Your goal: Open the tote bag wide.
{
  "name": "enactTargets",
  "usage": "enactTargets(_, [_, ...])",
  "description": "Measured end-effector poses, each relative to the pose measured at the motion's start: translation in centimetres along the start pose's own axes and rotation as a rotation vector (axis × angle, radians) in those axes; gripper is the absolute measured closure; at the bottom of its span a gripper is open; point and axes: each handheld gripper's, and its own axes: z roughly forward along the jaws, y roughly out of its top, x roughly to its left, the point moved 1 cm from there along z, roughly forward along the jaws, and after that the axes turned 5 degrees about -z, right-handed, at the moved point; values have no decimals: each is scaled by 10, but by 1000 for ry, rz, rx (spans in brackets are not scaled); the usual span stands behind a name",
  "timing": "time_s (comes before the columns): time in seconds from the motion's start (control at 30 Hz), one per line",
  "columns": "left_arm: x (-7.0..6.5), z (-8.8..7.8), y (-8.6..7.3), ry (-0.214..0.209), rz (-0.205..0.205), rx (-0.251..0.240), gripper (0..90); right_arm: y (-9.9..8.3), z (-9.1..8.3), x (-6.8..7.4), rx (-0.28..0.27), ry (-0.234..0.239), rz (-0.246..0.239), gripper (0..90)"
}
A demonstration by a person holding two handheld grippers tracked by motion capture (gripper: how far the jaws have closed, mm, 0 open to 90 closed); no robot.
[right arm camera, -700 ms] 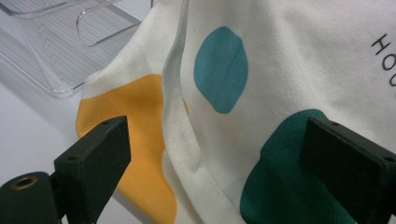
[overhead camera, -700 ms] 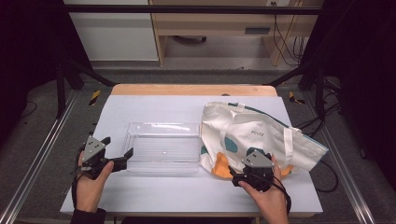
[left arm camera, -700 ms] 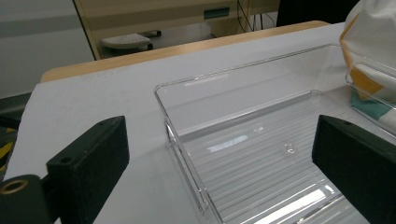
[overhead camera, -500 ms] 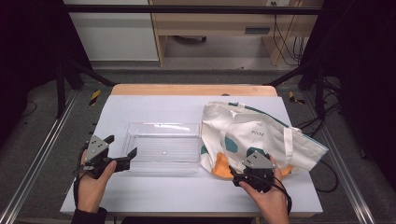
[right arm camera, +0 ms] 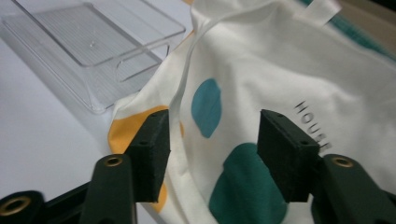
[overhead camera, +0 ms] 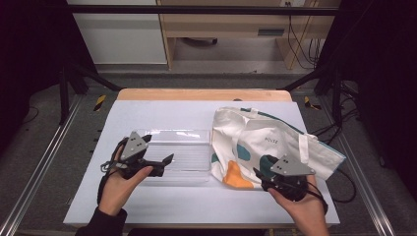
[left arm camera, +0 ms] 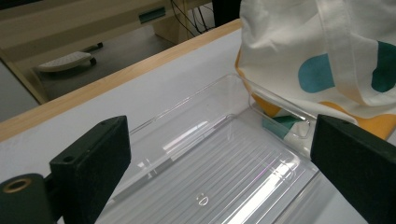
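A clear plastic tray (overhead camera: 183, 153) lies empty in the middle of the white table. Its ribbed floor (left arm camera: 219, 172) shows in the left gripper view. My left gripper (overhead camera: 165, 165) is at the tray's left end, and its jaws stand wide open over it (left arm camera: 219, 168). A cream tote bag (overhead camera: 275, 140) with teal and orange spots lies right of the tray, one corner touching the tray's end. My right gripper (overhead camera: 259, 179) is at the bag's near edge. It is open just above the spotted cloth (right arm camera: 208, 105), with nothing between its fingers (right arm camera: 152, 151).
The table's far edge is a wooden strip (overhead camera: 204, 94). Metal rails (overhead camera: 39, 167) run along both sides on the floor. Cables (overhead camera: 339, 132) trail off to the right, past the bag's end. A wooden cabinet (overhead camera: 231, 22) stands beyond the table.
My left gripper has moved right, from beside the tray to over its left end. The right gripper has shifted a little to the right along the bag's near edge.
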Motion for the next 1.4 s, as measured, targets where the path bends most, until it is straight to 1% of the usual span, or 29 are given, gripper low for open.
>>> enactTargets(0.03, [-5,5,8,-12,25,11,50,7,-9,-9,-2,-12,-26,493])
enactTargets(0.07, [-5,5,8,-12,25,11,50,7,-9,-9,-2,-12,-26,493])
enactTargets(0.1, [-9,7,13,-21,30,13,50,15,-19,-21,-1,-43,-48,523])
enactTargets(0.13, [-12,8,17,-27,38,12,50,15,-19,-21,-1,-43,-48,523])
enactTargets(0.17, [-14,10,21,-36,45,12,50,18,-24,-28,-1,-49,-54,533])
enactTargets(0.2, [-16,11,24,-42,44,14,55,23,-30,-42,4,-78,-73,555])
enactTargets(0.27, [-21,15,30,-53,53,24,58,26,-32,-53,24,-99,-86,569])
enactTargets(0.3, [-21,15,30,-53,53,24,58,26,-32,-53,24,-99,-86,569])
enactTargets(0.33, [-23,17,33,-55,57,27,58,27,-32,-59,31,-109,-91,578])
enactTargets(0.37, [-25,20,37,-65,63,28,59,28,-29,-74,62,-130,-97,608])
enactTargets(0.4, [-25,20,37,-65,63,28,60,28,-29,-74,62,-130,-97,608])
enactTargets(0.47, [-29,23,43,-75,78,32,60,27,-22,-88,105,-140,-100,633])
enactTargets(0.5, [-31,24,45,-77,81,31,60,27,-22,-88,105,-140,-100,633])
enactTargets(0.57, [-34,26,50,-84,102,37,63,24,-9,-102,147,-137,-103,645])
enactTargets(0.6, [-34,26,50,-84,102,37,64,24,-9,-102,147,-137,-103,645])
enactTargets(0.63, [-36,27,52,-87,107,38,65,22,-3,-108,166,-136,-95,651])
enactTargets(0.73, [-39,30,56,-93,111,37,65,19,4,-115,178,-126,-81,651])
enactTargets(0.77, [-40,30,56,-93,111,36,65,15,12,-119,197,-115,-63,646])
enactTargets(0.87, [-41,31,59,-95,118,37,65,12,16,-122,213,-109,-55,644])
enactTargets(0.9, [-41,31,60,-95,122,35,66,10,19,-123,232,-108,-42,660])
enactTargets(0.97, [-42,30,63,-95,127,34,68,9,20,-122,231,-103,-35,668])
enactTargets(1.1, [-44,31,70,-95,142,39,70,4,20,-118,235,-92,-19,770])
enactTargets(1.13, [-44,32,73,-96,148,43,70,4,20,-118,235,-92,-19,770])
enactTargets(1.17, [-46,34,77,-99,149,39,72,3,15,-114,217,-88,-11,819])
enactTargets(1.27, [-49,37,85,-101,167,47,75,2,10,-109,202,-80,-11,839])
enactTargets(1.3, [-50,41,90,-100,169,48,80,2,3,-101,178,-62,-8,850])
enactTargets(1.33, [-50,41,90,-100,169,48,80,1,0,-98,169,-58,-10,856])
enactTargets(1.37, [-52,44,96,-104,170,48,81,1,-4,-93,156,-51,-10,859])
enactTargets(1.4, [-52,44,96,-104,170,48,84,1,-4,-93,156,-51,-10,859])
